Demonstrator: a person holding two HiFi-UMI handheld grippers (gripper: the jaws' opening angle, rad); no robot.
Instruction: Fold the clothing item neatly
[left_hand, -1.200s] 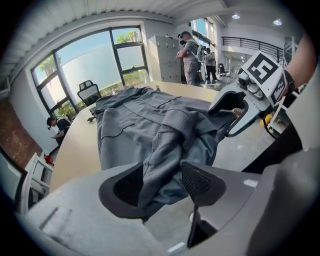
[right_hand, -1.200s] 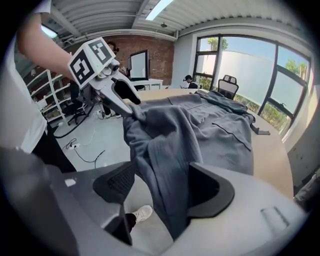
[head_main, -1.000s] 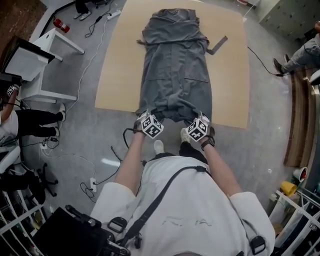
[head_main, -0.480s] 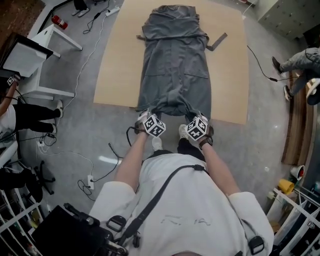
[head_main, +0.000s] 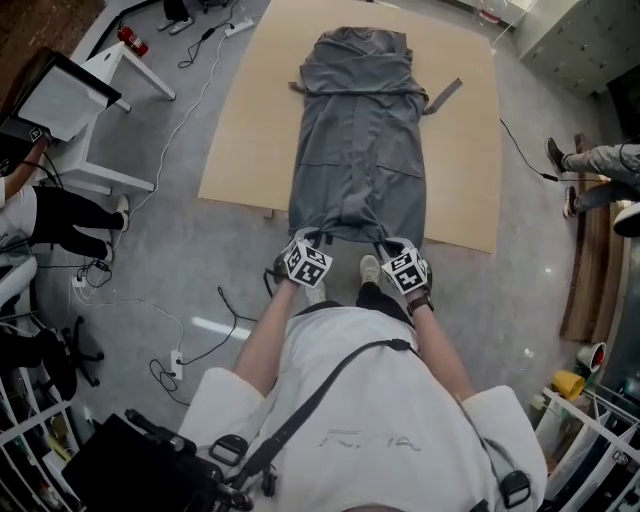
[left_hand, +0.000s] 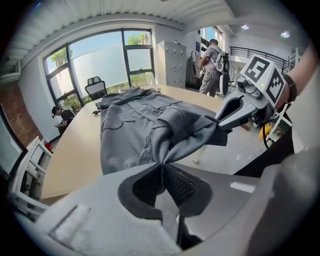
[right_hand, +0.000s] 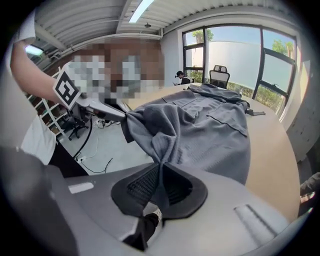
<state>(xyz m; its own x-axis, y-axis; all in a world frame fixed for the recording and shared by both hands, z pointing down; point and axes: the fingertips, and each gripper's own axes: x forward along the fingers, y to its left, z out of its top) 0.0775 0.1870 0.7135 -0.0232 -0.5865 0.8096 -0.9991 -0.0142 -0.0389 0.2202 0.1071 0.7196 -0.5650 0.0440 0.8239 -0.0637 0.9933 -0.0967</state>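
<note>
The grey garment (head_main: 360, 130) lies lengthwise down the middle of the tabletop (head_main: 240, 130) with its hem at the near edge, and the step in hand is the grasp for the first fold. The left tongs (left_hand: 162, 166) and right tongs (right_hand: 161, 169) have just been closing, and each now pinches a bunched corner of that hem. Next, I judge, both corners should travel together towards the far end, kept level and taut so the hem lands square.

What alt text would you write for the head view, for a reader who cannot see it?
Seen from above, the left claw and the right claw, which have just been closing, pinch the near hem of a long grey garment spread along a tan table.
</note>
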